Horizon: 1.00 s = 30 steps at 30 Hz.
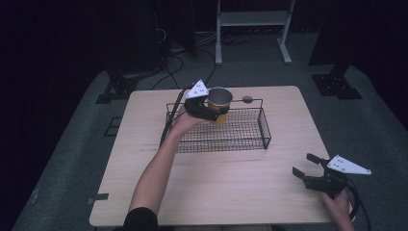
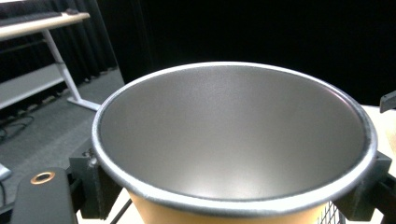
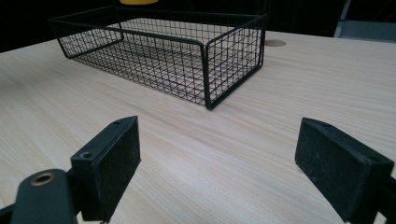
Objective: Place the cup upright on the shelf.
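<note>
Fingers (image 2: 91,186) of left gripper (image 1: 211,111) clamp orange cup (image 1: 219,107) (grey-lined, upright) above basket (image 1: 266,134).

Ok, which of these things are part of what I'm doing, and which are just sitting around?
In play:
- orange cup, clamped in the left gripper
- black wire basket beneath it

Just around:
- right gripper, jaws open, holding nothing
- white stand behind the table
- floor cables
</note>
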Motion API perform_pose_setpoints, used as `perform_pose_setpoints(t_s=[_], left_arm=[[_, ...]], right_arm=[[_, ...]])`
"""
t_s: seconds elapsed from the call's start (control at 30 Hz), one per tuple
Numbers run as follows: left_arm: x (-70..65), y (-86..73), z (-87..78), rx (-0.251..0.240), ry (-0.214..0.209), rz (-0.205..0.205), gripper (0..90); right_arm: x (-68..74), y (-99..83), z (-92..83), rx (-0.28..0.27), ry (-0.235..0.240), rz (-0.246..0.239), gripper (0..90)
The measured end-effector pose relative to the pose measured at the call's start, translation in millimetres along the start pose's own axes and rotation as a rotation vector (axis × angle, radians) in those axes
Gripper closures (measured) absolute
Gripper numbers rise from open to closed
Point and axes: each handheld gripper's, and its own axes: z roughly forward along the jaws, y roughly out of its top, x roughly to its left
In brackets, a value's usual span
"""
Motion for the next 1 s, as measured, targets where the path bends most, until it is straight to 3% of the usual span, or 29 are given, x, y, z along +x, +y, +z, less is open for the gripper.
perform_pose_setpoints(t_s=[0.27, 0.6, 1.0], left_arm=[[6.3, -13.3, 14.4, 0.076, -0.036, 0.001, 13.3], [10.3, -24.5, 21.9, 0.108, -0.052, 0.001, 13.1], [9.1, -39.3, 34.8, 0.195, -0.108, 0.022, 13.1]], right_arm=[[0.2, 0.0, 0.1, 0.0, 0.001, -0.002, 13.2], [0.0, 0.1, -0.1, -0.001, 0.002, -0.001, 13.1], [0.3, 0.1, 0.0, -0.002, 0.002, -0.001, 13.2]])
